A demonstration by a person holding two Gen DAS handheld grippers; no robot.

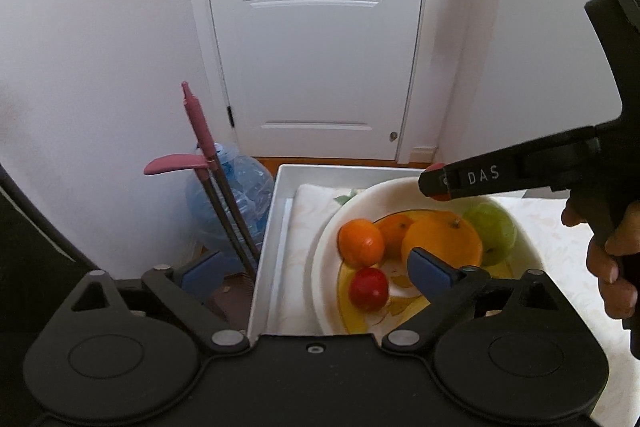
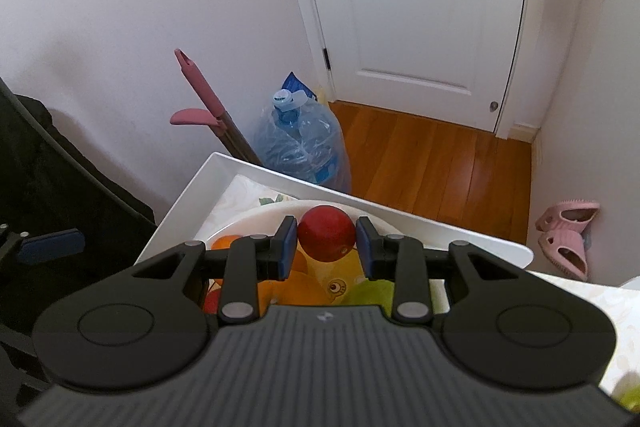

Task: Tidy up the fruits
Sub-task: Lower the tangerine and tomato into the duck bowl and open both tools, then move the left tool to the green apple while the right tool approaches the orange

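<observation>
Right tool (image 2: 327, 242) holds our round red fruit (image 2: 327, 233) just above the white plastic bowl (image 2: 256, 213).
Below lies the bowl, so we judge lowering comes next; left tool (image 1: 316, 269) stands wide and empty beside it.

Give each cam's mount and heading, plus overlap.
Left wrist: on the left hand-held gripper, jaws open, looking down at the bowl of fruit; the person's hand shows.
Right wrist: on the right hand-held gripper, shut on a red fruit above the bowl.
Shared: bowl, white door, water jug.
</observation>
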